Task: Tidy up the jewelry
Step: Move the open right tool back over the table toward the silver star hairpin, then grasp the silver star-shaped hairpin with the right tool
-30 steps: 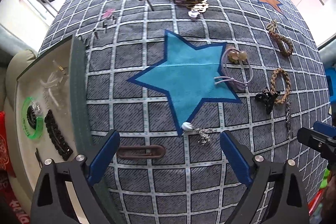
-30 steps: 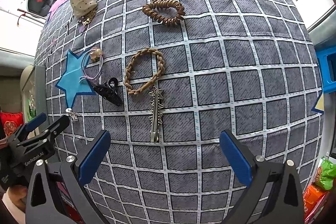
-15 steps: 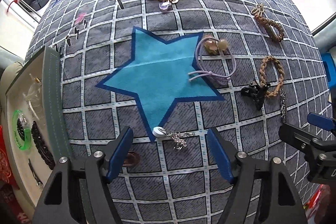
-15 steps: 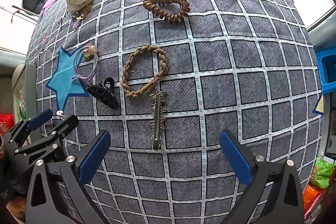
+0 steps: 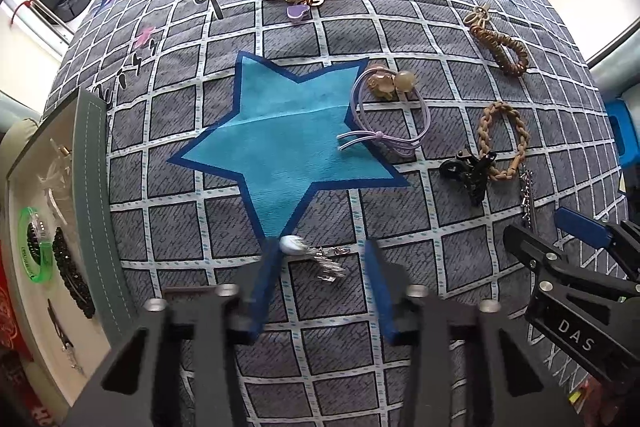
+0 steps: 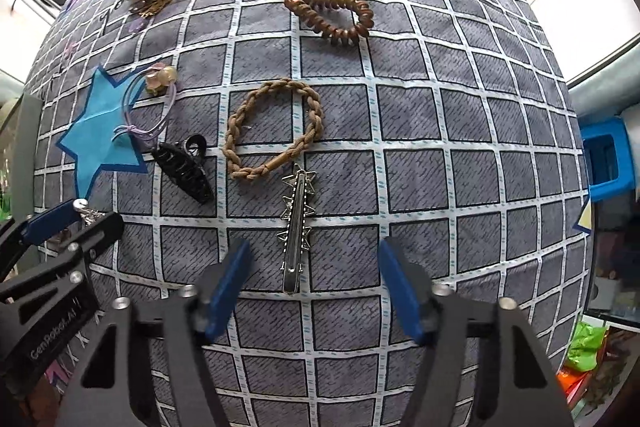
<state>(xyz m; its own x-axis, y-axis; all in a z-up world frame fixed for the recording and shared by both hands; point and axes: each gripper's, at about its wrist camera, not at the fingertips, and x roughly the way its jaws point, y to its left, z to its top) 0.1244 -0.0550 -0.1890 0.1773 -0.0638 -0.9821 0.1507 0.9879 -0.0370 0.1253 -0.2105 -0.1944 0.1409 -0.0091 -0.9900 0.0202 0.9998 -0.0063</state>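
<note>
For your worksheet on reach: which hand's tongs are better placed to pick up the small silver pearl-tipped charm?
Left. The left tongs are open with the charm lying between their tips. The right tongs straddle the silver star clip instead.

The left claw (image 5: 322, 255) hangs low over the blue star (image 5: 280, 143), just below its bottom tip, its blue fingers (image 5: 262, 291) part-spread and holding nothing. The right claw (image 6: 314, 259) sits well right of that star, fingers wide apart, empty.
</note>
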